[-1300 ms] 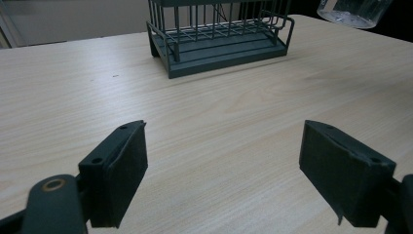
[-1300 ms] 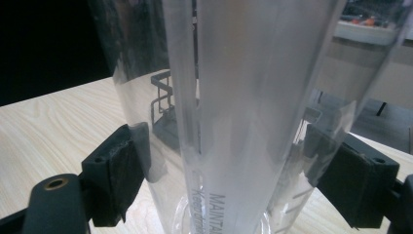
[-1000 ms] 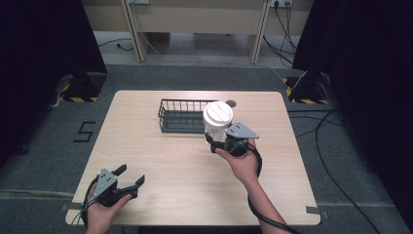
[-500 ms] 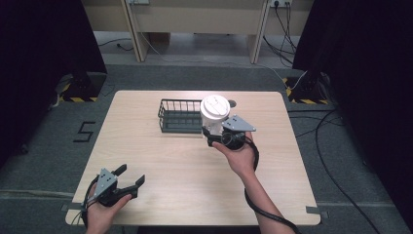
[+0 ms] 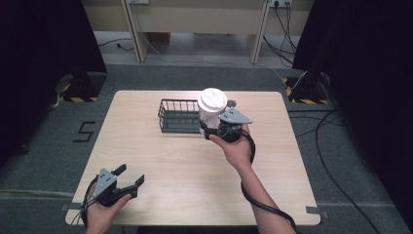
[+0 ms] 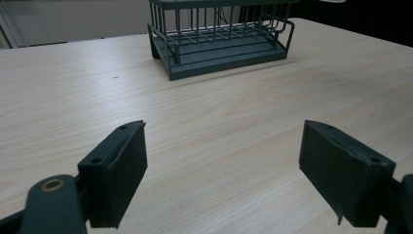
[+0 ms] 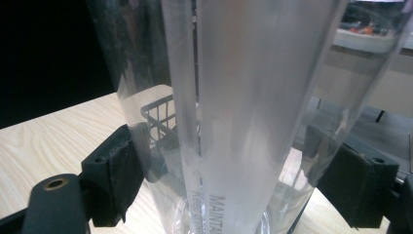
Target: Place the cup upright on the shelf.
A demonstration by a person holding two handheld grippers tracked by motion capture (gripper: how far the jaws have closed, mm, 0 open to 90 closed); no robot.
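The tall clear plastic cup with a white lid [image 5: 211,108] looks light, thin-walled and slippery, easily crushed, so a gentle grip low on its body suits it. The right gripper [image 5: 219,130] holds it upright above the dark wire basket [image 5: 178,116], jaws closed around its wall. The left gripper [image 5: 127,178] rests on the pale wooden bench [image 5: 185,170], jaws wide.

A lab-like recording space: black curtains [image 5: 44,63], floor cables [image 5: 336,161], hazard-taped stands [image 5: 80,87] around a bare table [image 5: 195,170].

The left gripper [image 5: 130,176] rested low at the near left, its jaws spread wide and empty. The right gripper [image 5: 208,127] was raised farther forward, forearm extended, jaws clamped.
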